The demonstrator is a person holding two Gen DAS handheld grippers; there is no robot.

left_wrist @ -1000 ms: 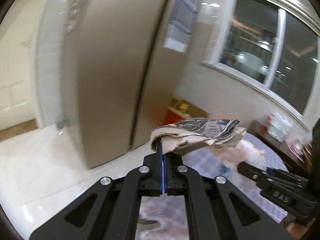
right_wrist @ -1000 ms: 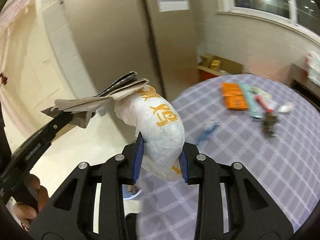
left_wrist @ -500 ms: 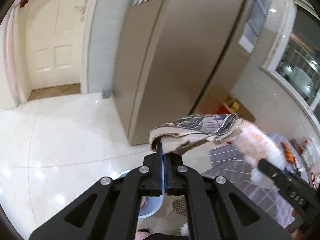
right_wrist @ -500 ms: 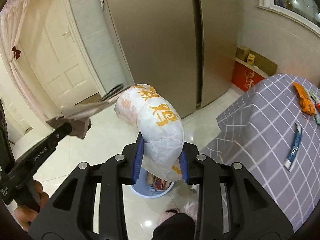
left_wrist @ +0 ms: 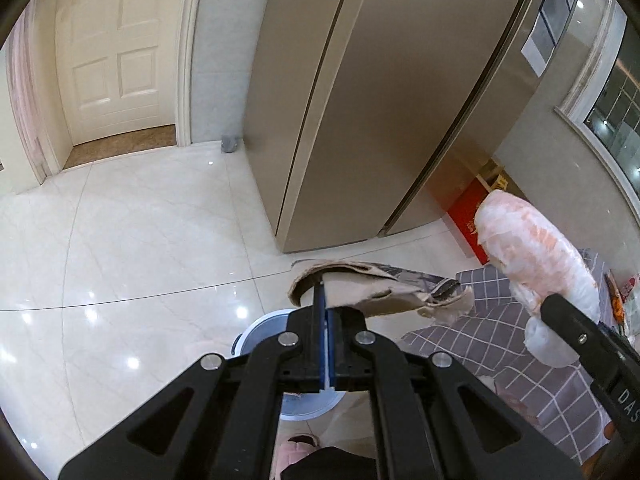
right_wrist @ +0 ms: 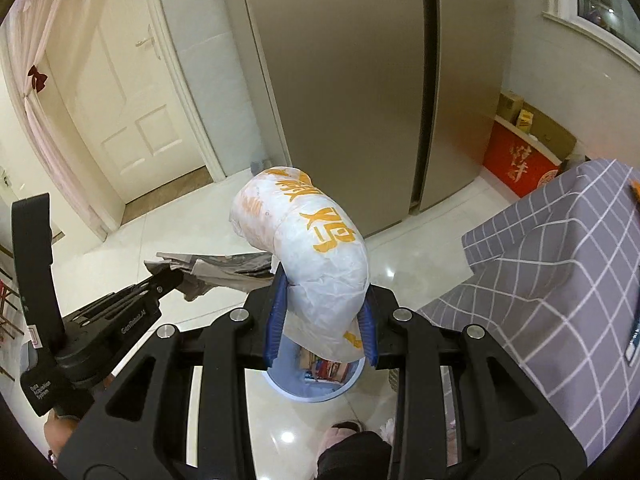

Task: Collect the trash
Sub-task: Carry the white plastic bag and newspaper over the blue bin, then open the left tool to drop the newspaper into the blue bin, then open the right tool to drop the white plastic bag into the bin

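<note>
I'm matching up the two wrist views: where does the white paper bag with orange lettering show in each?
Left wrist: white paper bag at the right edge, above the checked tablecloth.
Right wrist: centre of the picture, clamped in the right gripper.
Shared landmark: the refrigerator behind it.

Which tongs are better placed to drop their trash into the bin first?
Probably the right tongs: their white bag hangs above the bin. The left tongs hold cardboard extending beyond its rim.
</note>
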